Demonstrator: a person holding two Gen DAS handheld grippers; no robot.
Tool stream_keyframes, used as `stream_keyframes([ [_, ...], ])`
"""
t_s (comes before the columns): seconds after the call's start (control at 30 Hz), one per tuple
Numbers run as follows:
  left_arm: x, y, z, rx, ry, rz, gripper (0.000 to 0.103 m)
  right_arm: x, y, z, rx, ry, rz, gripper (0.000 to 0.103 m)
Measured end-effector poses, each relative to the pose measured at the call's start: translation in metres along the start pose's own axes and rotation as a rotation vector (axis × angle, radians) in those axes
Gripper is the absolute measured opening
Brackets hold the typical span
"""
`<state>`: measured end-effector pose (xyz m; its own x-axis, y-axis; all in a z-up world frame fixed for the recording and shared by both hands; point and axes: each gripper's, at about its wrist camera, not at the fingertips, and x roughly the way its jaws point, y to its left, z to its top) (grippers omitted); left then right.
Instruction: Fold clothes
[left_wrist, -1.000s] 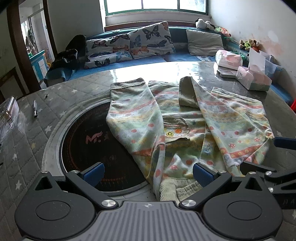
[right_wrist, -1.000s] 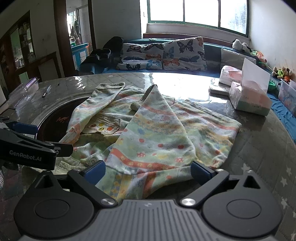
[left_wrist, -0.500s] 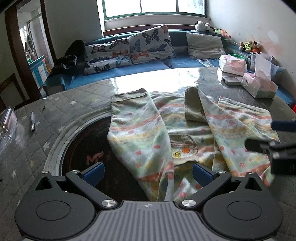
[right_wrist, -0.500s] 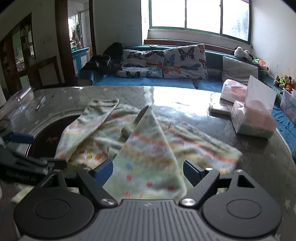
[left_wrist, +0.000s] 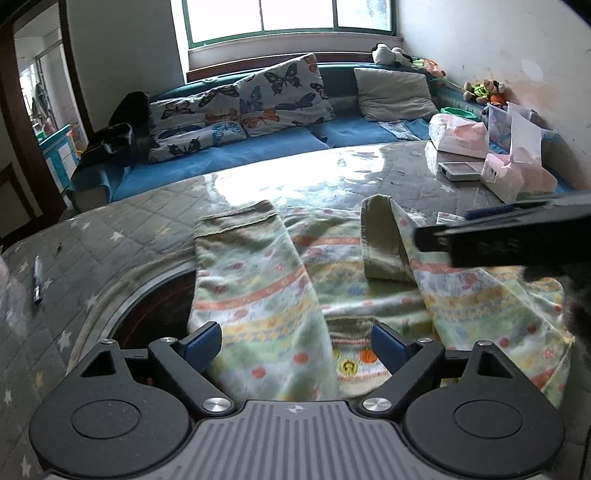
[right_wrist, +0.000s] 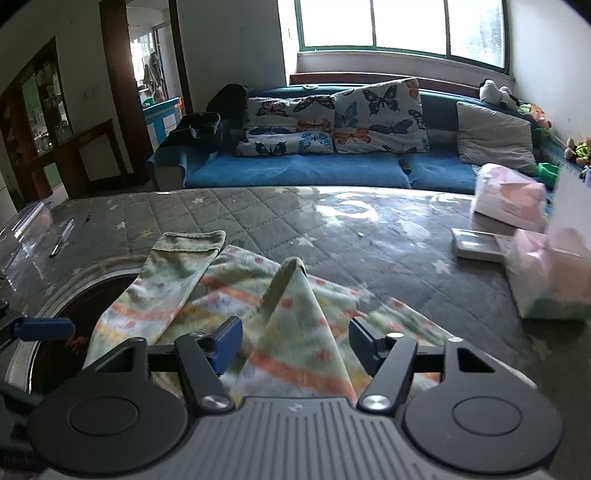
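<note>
Both jaws are closing over the pastel striped cotton trousers: left hand-held gripper wide, right hand-held gripper narrower. I'd pinch low, catching both layers at the frame's bottom centre.

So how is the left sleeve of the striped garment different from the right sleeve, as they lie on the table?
The left sleeve lies flat and spread wide; the right sleeve is folded narrow, standing up like a ridge. The left sleeve's cuff lies open and flat toward the sofa; the right sleeve's cuff is pinched and raised. Both share the same pastel stripes and plain greenish cuffs.
</note>
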<state>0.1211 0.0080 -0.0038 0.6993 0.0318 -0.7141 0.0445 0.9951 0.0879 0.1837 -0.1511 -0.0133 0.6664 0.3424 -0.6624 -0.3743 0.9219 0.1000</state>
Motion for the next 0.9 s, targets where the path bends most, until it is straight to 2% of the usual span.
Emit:
stream_keyframes([
  [0.23, 0.024, 0.005, 0.009, -0.001, 0.016, -0.001, 0.077, 0.043, -0.004, 0.013, 0.016, 0.048, -0.02, 0.054],
  [0.3, 0.03, 0.006, 0.009, -0.002, 0.026, -0.004, 0.072, 0.053, -0.006, 0.015, 0.019, 0.068, -0.018, 0.046],
  [0.47, 0.04, 0.01, 0.007, -0.013, 0.043, -0.016, 0.053, 0.055, -0.011, 0.011, 0.033, 0.087, 0.0, 0.012],
  [0.53, 0.041, 0.012, 0.006, -0.018, 0.047, -0.024, 0.039, 0.048, -0.013, 0.009, 0.036, 0.074, 0.004, 0.007],
  [0.73, 0.035, 0.022, 0.003, -0.052, 0.028, -0.015, 0.011, 0.005, -0.022, 0.006, 0.047, -0.012, -0.025, 0.005],
  [0.9, 0.017, 0.034, 0.0, -0.093, -0.008, 0.013, 0.004, -0.048, -0.043, -0.004, 0.095, -0.092, -0.055, 0.005],
])
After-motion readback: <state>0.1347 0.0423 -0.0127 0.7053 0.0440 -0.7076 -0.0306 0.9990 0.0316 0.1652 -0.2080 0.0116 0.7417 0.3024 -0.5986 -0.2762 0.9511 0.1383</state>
